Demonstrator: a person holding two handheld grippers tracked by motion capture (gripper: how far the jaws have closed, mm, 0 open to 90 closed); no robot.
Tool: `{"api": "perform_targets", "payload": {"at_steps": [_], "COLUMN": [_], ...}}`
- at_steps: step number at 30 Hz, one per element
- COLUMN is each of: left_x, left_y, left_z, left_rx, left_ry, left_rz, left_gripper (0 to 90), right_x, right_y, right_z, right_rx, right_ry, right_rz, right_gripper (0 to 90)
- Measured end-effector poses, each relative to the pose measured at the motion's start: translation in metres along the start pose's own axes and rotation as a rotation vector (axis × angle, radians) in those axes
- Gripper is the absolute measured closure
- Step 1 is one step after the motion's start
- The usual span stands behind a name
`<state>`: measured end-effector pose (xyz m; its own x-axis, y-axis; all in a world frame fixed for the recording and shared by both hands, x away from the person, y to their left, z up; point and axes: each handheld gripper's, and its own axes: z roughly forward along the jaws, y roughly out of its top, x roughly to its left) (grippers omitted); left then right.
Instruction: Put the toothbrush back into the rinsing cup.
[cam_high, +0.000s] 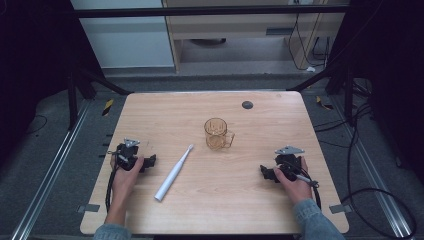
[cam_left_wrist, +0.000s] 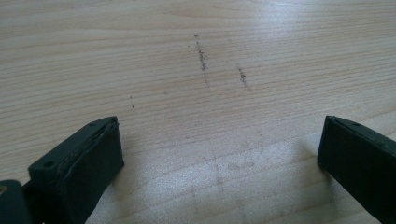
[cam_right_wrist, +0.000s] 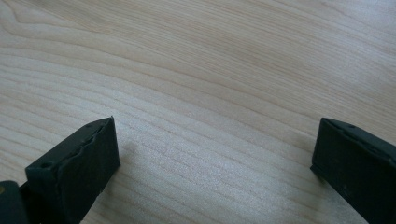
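High view: at the bottom edge both forearms are cut off by the frame, with a denim sleeve (cam_high: 314, 220) at lower right. The left gripper (cam_high: 150, 161) rests on the table (cam_high: 270, 210) at lower left and the right gripper (cam_high: 265, 173) at lower right; in this view their jaws are small, dark and hard to read. The left gripper view shows its two black jaws standing wide apart over bare wood with faint dark scuff marks (cam_left_wrist: 201, 58), nothing between them. The right gripper view shows the same wide gap over plain wood grain. Just right of the left gripper lies a white toothbrush (cam_high: 173, 173), flat on the table, long axis diagonal, thick handle end toward the lower left, brush head pointing to the upper right. Beyond its head, near frame centre, an amber glass mug (cam_high: 216, 134) stands upright, handle to the right. Farther still, a small dark disc (cam_high: 247, 105) sits near the table's far edge.
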<state>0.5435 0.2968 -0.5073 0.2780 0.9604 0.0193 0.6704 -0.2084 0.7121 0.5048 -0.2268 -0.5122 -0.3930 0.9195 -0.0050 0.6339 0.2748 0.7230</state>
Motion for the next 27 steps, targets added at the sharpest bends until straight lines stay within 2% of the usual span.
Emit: {"api": "perform_targets", "payload": {"at_steps": [4,5,6,10,12,14,17,20,24,27], "left_x": [-0.001,-0.003,-0.003,-0.007,-0.007,-0.008,-0.017,-0.028,-0.043,-0.052], "left_y": [0.0,-0.001,-0.001,0.007,0.012,0.019,0.031,0.04,0.053,0.059], "left_z": [-0.001,-0.003,-0.003,-0.016,-0.024,-0.033,-0.048,-0.061,-0.073,-0.08], "left_rx": [-0.009,-0.016,-0.016,-0.027,-0.039,-0.043,-0.038,-0.027,-0.003,0.01], "left_ry": [0.005,0.009,0.009,0.055,0.037,0.026,0.033,0.023,0.025,0.006], "left_rz": [0.007,0.025,0.025,0.081,0.073,0.103,0.18,0.213,0.26,0.272], "left_gripper": [2.4,3.3,4.1,4.1,4.1,4.1,4.6,8.6,8.2,8.6], "right_x": [0.001,0.001,0.001,0.001,0.001,0.001,0.001,0.001,0.001,0.001], "right_y": [0.001,0.001,0.001,0.001,0.001,0.001,0.001,0.001,0.001,0.001], "right_z": [0.0,0.0,0.0,0.001,0.001,0.001,0.001,0.001,0.001,0.001], "right_rx": [-0.001,0.001,0.001,0.001,0.002,0.0,0.0,0.001,0.001,0.001], "right_ry": [-0.005,-0.003,-0.003,-0.004,-0.006,-0.007,-0.007,-0.003,-0.001,-0.002], "right_rz": [0.011,0.013,0.013,0.012,0.011,0.012,0.012,0.011,0.01,0.011], "right_gripper": [0.8,0.8,0.8,0.8,0.8,0.8,0.8,0.8,0.8,0.8]}}
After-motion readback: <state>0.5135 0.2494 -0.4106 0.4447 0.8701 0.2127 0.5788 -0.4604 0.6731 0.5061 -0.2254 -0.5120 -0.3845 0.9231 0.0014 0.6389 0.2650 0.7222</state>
